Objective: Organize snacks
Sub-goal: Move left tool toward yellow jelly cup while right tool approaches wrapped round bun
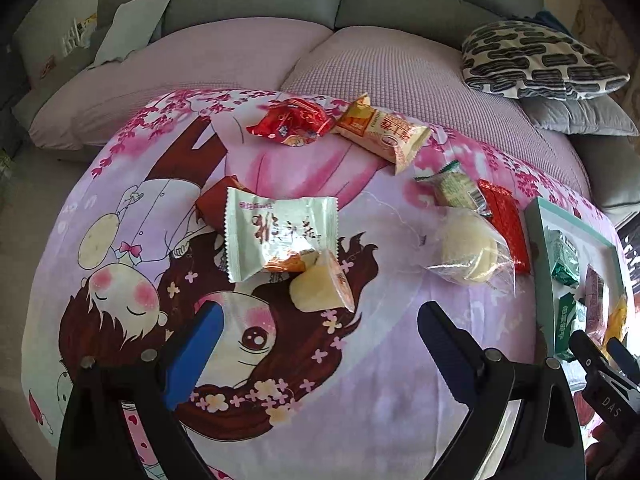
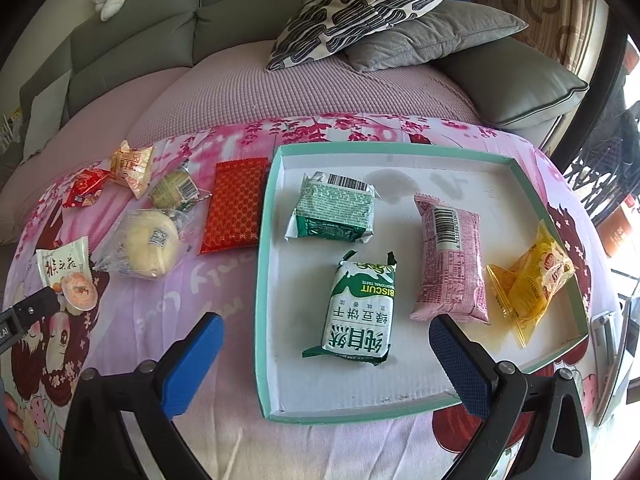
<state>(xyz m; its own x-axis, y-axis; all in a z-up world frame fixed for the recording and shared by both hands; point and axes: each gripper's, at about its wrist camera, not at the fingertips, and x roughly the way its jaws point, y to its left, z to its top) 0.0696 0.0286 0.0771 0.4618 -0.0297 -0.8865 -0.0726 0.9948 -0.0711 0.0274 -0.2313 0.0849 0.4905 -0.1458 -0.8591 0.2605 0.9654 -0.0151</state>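
Observation:
Loose snacks lie on a pink cartoon cloth: a pale green packet (image 1: 280,234) with a clear-wrapped pastry (image 1: 320,290) beside it, a clear-bagged bun (image 1: 470,250), a red packet (image 1: 294,120) and an orange-cream packet (image 1: 386,130). My left gripper (image 1: 318,322) hovers open just short of the pale green packet. A teal-rimmed white tray (image 2: 266,280) holds a dark green packet (image 2: 334,210), a green-white biscuit pack (image 2: 360,312), a pink pack (image 2: 452,258) and a yellow packet (image 2: 532,280). My right gripper (image 2: 326,340) stands open over the tray's near edge, empty.
A flat red patterned packet (image 2: 234,206) and a small green barcode packet (image 2: 174,188) lie left of the tray. The cloth covers a low round surface before a grey sofa (image 2: 132,40) with patterned (image 2: 360,4) and grey cushions (image 2: 432,36).

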